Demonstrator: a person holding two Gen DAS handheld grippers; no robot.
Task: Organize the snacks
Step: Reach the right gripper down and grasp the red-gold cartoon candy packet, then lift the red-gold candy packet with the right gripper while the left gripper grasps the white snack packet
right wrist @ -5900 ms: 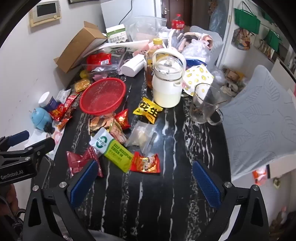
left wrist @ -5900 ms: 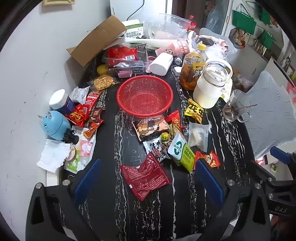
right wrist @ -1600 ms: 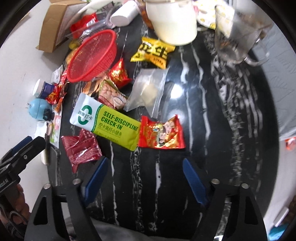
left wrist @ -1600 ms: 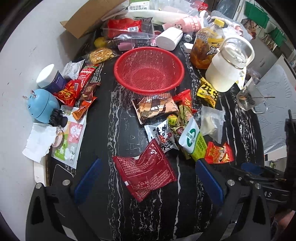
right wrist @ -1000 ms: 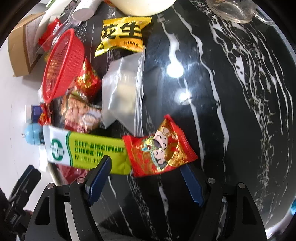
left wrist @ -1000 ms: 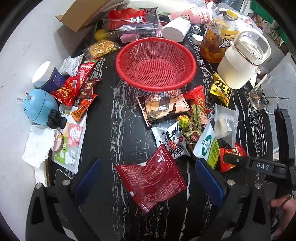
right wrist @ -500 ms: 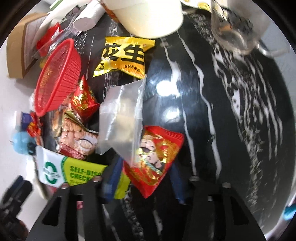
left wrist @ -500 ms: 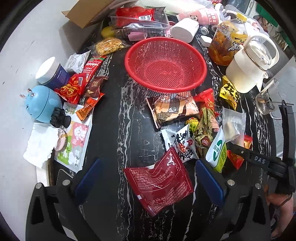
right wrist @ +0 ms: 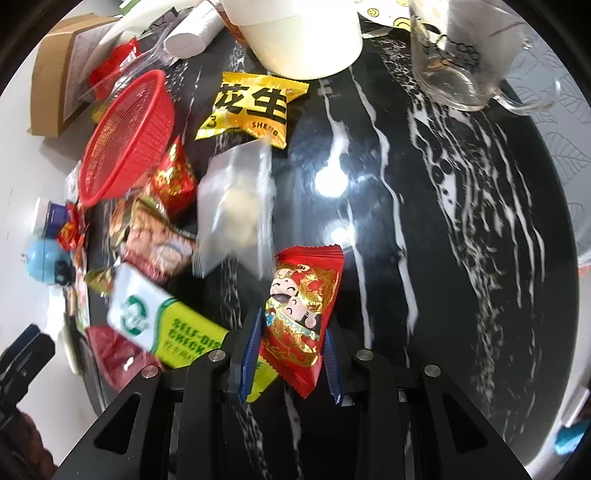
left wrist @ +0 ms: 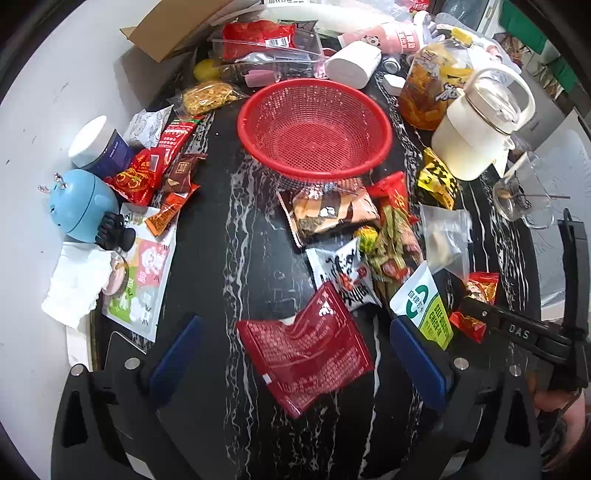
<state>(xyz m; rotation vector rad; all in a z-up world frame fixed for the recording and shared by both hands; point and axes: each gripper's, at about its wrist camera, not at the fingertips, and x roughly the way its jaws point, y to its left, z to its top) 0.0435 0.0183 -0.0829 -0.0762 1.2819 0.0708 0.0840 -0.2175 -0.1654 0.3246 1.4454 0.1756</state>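
The basket (left wrist: 314, 129) holds nothing yet: right gripper (right wrist: 291, 354) pinches a first red packet (right wrist: 303, 314), left gripper (left wrist: 295, 354) spread wide over the table's near edge.

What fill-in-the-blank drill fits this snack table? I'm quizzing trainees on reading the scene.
1. The right gripper is shut on a red and gold snack packet printed with cartoon ____.
2. The left gripper is ____, over a dark red packet.
3. The red mesh basket holds ____ snacks.
4. The yellow packet lies in front of the ____ jug.

Missing words: children; open; no; white
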